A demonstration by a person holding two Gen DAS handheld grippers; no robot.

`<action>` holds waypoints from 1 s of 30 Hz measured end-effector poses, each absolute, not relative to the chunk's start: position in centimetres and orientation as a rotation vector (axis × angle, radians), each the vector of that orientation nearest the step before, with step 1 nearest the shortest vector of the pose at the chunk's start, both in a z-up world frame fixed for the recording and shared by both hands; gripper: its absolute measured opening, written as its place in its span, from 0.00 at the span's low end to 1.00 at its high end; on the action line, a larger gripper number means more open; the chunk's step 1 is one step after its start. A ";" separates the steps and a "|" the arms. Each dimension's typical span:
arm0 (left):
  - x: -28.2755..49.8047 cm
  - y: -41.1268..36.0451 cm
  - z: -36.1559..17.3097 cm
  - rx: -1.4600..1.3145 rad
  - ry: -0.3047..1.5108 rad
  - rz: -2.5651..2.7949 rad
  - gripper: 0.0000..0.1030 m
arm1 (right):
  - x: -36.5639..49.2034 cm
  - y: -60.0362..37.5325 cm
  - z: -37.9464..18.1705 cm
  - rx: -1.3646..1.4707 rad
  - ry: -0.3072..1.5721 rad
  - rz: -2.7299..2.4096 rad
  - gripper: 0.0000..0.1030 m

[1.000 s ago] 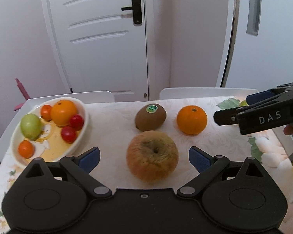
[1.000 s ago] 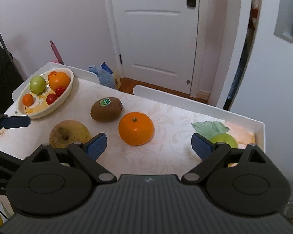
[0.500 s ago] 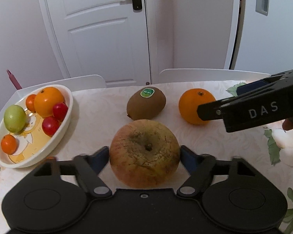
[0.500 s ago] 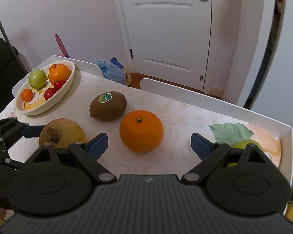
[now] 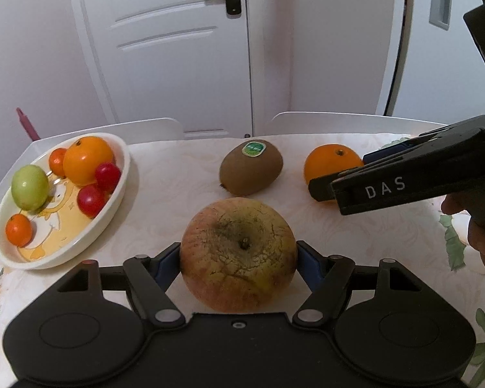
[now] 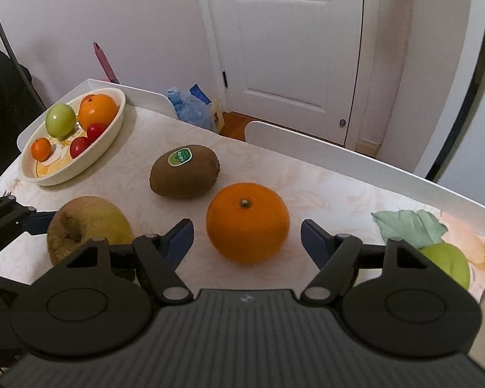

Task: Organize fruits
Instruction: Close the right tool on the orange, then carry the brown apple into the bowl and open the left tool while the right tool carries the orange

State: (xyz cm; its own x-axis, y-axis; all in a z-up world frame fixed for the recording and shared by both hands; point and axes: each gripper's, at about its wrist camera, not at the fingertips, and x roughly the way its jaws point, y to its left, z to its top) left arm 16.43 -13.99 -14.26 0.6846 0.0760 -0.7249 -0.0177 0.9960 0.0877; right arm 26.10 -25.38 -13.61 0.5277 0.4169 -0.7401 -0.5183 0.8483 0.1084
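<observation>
A wrinkled yellow-red apple [image 5: 238,252] sits on the table between the blue pads of my left gripper [image 5: 238,258], which is shut on it; it also shows in the right wrist view [image 6: 87,226]. My right gripper [image 6: 247,236] is open with its pads on either side of an orange [image 6: 247,223], apart from it. The orange [image 5: 331,166] and the right gripper's fingers [image 5: 388,181] show in the left wrist view. A brown kiwi [image 5: 250,166] with a green sticker lies behind the apple. A white oval bowl [image 5: 119,190] at the left holds several fruits.
The table has a white raised rim [image 6: 339,155]. A green apple [image 6: 449,262] lies at the right end beside a leaf print. A white door [image 5: 177,42] and a bag of bottles [image 6: 194,110] are behind the table.
My left gripper moved forward around the apple and closed on it. My right gripper moved forward until its open pads flank the orange.
</observation>
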 end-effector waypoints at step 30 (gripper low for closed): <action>9.5 -5.3 -6.5 0.000 0.706 0.233 0.75 | 20.2 -20.2 -6.7 -0.104 0.753 0.573 0.71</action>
